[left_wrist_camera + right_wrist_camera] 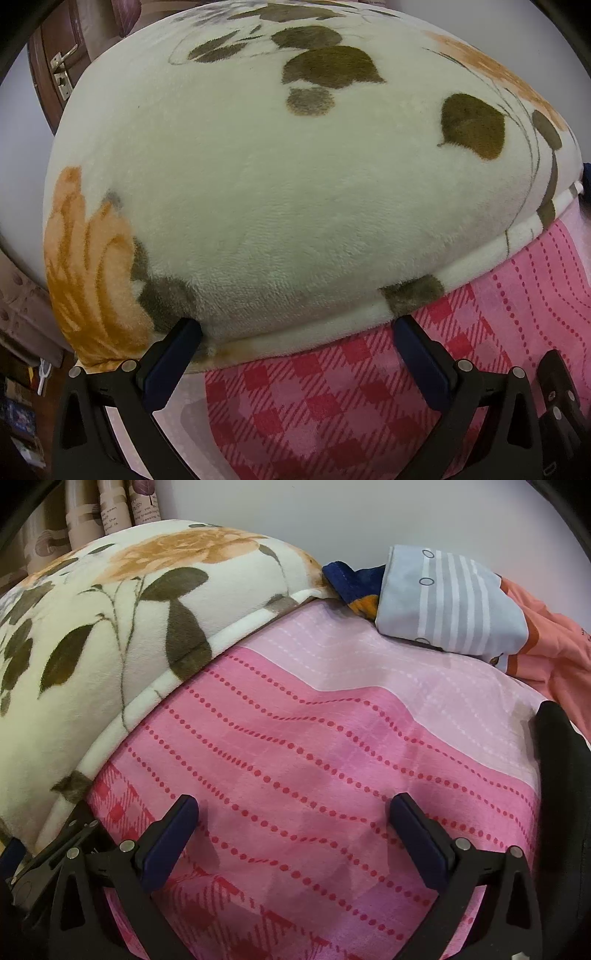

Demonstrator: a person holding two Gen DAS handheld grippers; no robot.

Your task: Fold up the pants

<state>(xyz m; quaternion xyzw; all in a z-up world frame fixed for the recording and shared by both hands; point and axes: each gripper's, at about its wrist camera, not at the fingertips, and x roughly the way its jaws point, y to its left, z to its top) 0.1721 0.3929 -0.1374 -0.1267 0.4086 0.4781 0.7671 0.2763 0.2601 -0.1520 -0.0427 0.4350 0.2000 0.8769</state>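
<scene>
A black garment (565,775), possibly the pants, lies at the right edge of the right wrist view on the pink bedsheet (314,738); most of it is cut off. My right gripper (295,812) is open and empty over the sheet, left of the black garment. My left gripper (297,334) is open and empty, its fingertips at the near edge of a cream floral blanket (277,184). No pants show in the left wrist view. The other gripper's black body (557,391) shows at its lower right.
The floral blanket (92,646) covers the left of the bed. A folded light blue striped cloth (450,602), a navy cloth (351,579) and an orange garment (554,646) lie at the far right by the wall. A brown door (59,62) stands far left.
</scene>
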